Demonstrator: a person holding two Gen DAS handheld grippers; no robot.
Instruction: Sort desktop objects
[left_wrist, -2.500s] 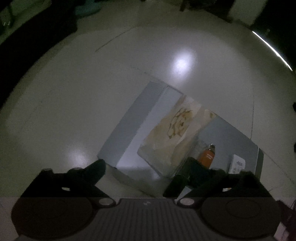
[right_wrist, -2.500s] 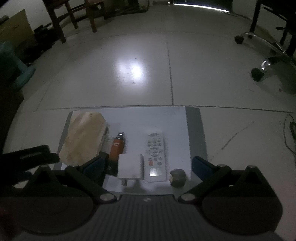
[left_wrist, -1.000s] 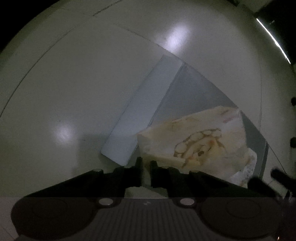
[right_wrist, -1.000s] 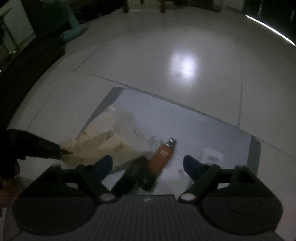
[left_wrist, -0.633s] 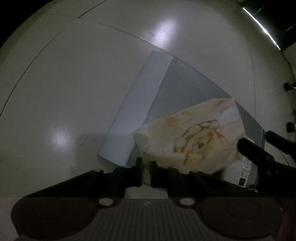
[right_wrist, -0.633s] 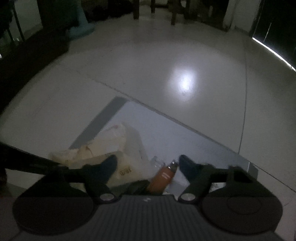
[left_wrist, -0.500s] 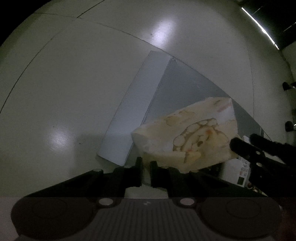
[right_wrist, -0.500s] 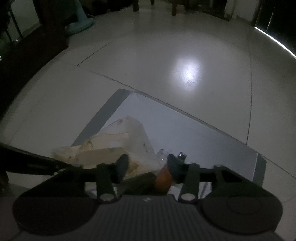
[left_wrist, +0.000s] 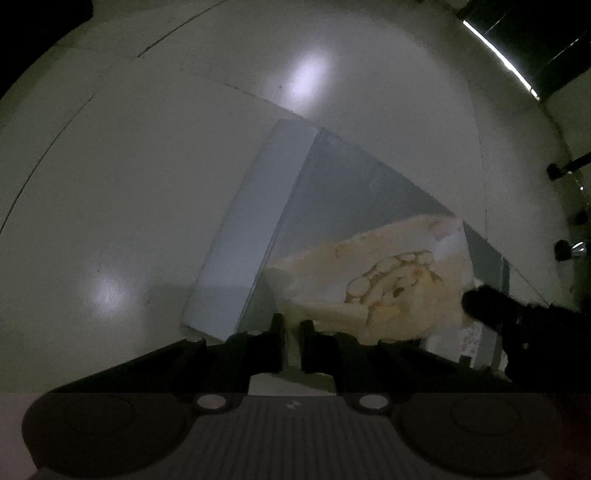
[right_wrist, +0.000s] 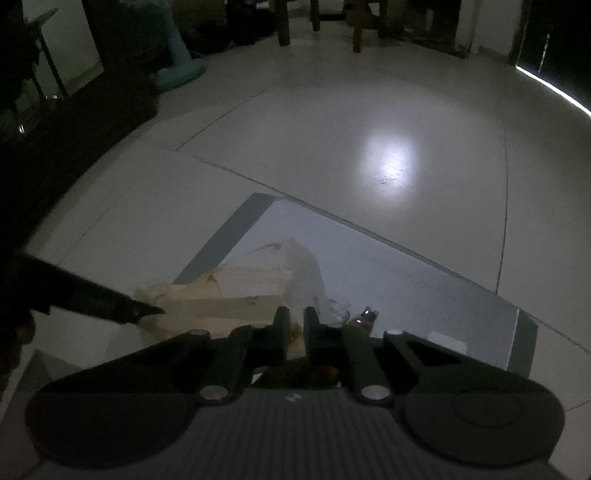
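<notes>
A dim room, seen from two cameras mounted on hand-held grippers, both looking steeply down at a pale tiled floor (right_wrist: 388, 122). Nearest in the left wrist view, the left gripper (left_wrist: 291, 328) has its jaws clenched on the near corner of a cream plastic bag (left_wrist: 373, 284) printed with a pale rounded pattern; only a thin sliver of bag shows between the dark fingers. At about three o'clock the dark tip of the right gripper (left_wrist: 476, 302) meets the bag's far edge, hiding what lies beneath it, and a small white item with faint print beside that tip is too dark to identify. In the right wrist view, that right gripper (right_wrist: 293, 325) has its jaws drawn almost together, pinching a fold of the same bag (right_wrist: 236, 291). Just behind its fingers, at about one o'clock, the top of an orange bottle (right_wrist: 364, 317) pokes out, the rest hidden by the gripper body; clear crinkled plastic beside it is hard to make out. At nine o'clock the left gripper's pointed dark fingers (right_wrist: 122, 306) grip the bag's other end. The bag hangs stretched between the two grippers over a grey mat (right_wrist: 406, 266) lying on the floor. Farther off, at twelve o'clock, wooden chair legs (right_wrist: 284, 26) stand in shadow.
</notes>
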